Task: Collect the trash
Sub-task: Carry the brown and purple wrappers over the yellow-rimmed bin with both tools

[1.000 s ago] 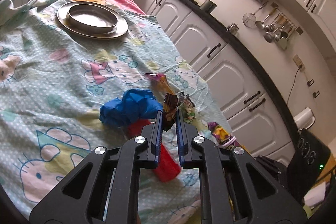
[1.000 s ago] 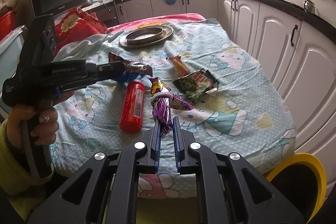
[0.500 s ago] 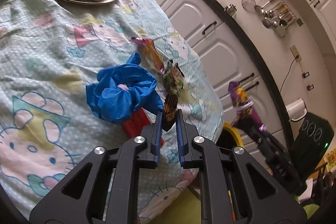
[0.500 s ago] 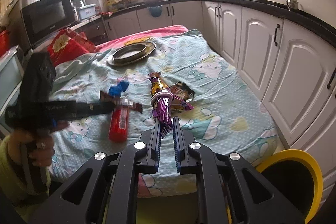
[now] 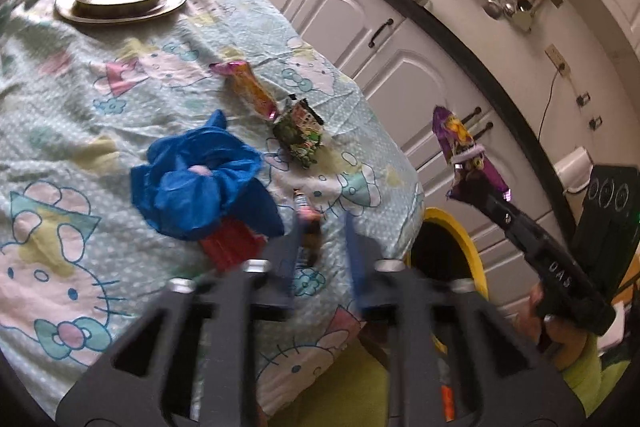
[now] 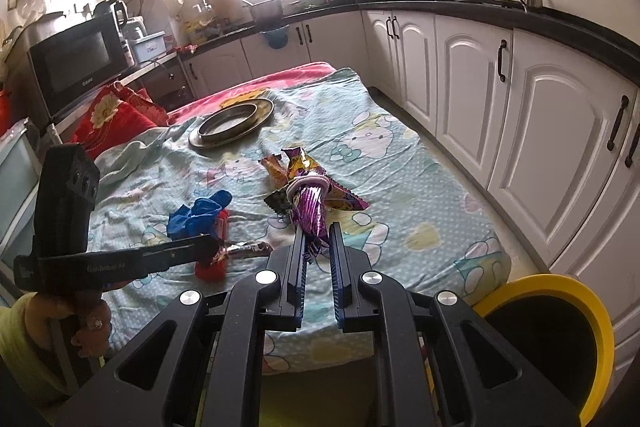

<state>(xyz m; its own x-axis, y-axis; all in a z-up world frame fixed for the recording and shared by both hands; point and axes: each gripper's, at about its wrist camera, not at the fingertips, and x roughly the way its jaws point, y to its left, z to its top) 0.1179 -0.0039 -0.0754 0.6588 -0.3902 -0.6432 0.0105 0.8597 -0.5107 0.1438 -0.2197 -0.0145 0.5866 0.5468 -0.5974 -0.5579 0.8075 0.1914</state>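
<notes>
My left gripper (image 5: 322, 227) hovers over the bed's near edge. Its jaws are closing on a dark snack wrapper (image 5: 309, 227), which sticks out of its tips in the right wrist view (image 6: 246, 248). My right gripper (image 6: 316, 233) is shut on a purple wrapper (image 6: 310, 211) bound with a white band, and holds it in the air. In the left wrist view that purple wrapper (image 5: 460, 143) hangs above a yellow-rimmed bin (image 5: 464, 231). On the sheet lie a blue plastic bag (image 5: 200, 187), a red can (image 5: 232, 247), an orange wrapper (image 5: 252, 91) and a green wrapper (image 5: 300, 135).
The yellow-rimmed bin (image 6: 560, 291) stands on the floor between the bed's corner and the white cabinets (image 6: 540, 131). A steel plate with a ring (image 6: 232, 123) sits at the far end of the bed. A person's hand (image 6: 68, 323) holds the left gripper.
The left gripper has swung with its dark wrapper toward the bed's corner, and the bin now shows. The right gripper has drawn back and up with the purple wrapper.
</notes>
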